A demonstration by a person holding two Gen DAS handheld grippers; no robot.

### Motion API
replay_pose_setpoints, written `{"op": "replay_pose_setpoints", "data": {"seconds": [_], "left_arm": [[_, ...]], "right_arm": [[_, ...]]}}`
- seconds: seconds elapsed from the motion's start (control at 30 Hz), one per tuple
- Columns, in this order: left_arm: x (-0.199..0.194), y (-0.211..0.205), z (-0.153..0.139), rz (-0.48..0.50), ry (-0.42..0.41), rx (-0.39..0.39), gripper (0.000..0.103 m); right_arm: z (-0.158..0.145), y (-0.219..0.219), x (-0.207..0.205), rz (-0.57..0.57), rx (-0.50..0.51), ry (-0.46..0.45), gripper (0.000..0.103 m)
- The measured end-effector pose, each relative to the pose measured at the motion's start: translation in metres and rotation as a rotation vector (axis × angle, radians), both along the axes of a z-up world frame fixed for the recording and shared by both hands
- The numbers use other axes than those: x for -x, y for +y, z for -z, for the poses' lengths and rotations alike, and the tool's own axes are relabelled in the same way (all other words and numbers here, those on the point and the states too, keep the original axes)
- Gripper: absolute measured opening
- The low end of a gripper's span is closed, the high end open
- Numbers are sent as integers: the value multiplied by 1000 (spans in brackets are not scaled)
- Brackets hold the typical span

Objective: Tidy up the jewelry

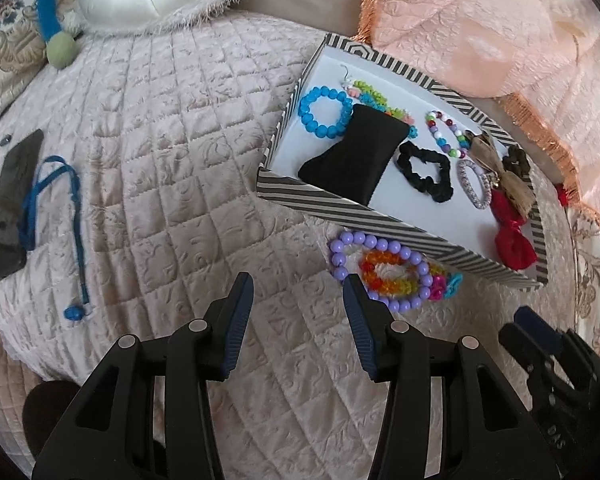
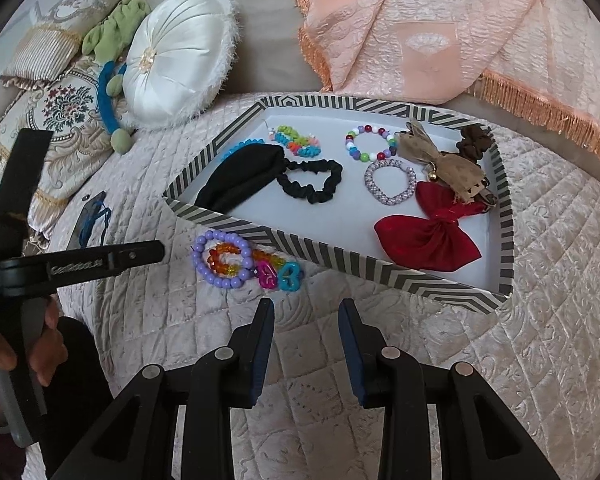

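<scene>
I hold both my left gripper (image 1: pixel 298 292) and right gripper (image 2: pixel 306 316) with fingers spread and empty above the bed, because the purple bead bracelet (image 2: pixel 220 254) lies just outside the striped box (image 2: pixel 340 258), apparently awaiting pickup.

Box: a striped box (image 2: pixel 316 254) with a white floor is seen at frame centre, open, lying flat on the quilted bed.
Inside: bracelets, scrunchies and a red bow (image 2: pixel 428 236) are laid.
Outside: a purple bead bracelet (image 2: pixel 204 258) and coloured ones are left against the near wall.
</scene>
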State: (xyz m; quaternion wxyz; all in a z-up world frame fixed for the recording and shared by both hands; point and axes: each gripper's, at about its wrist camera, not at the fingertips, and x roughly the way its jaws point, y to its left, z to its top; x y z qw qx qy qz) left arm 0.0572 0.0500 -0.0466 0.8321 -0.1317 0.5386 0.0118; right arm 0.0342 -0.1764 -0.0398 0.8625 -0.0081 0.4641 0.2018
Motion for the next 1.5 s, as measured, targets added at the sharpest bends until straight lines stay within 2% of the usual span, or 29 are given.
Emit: {"op": "replay_pose_setpoints", "data": {"seconds": [0.2,0.53,0.57,0.6,0.67,0.73,1.03,1.2,1.37,1.5], "left_arm": [[-17,-6,16,-18,35,8,46],[-34,-15,22,-28,15,7,46],[-35,-17,23,-24,10,4,44],[-35,-18,24,-16,2,-7,28],[-36,-20,25,-4,-1,-28,12],[-33,-12,26,-5,-7,-2,8],[-6,33,18,-26,-13,2,8],[1,52,18,-54,-6,15,8],[2,55,19,-51,-3,27,8],[1,57,20,-51,2,32,8]], "right_arm": [[7,0,-4,-1,-2,21,32],[18,4,-15,-8,-11,44,32],[19,4,-16,-10,-12,45,32],[20,5,-17,-10,-14,46,32],[22,7,-20,-12,-18,48,32],[24,8,-22,-15,-19,51,32],[23,28,-28,-57,-55,28,32],[15,53,-30,-158,-63,-2,32],[23,91,-31,-334,52,-34,32],[42,106,-40,-389,147,-14,32]]}}
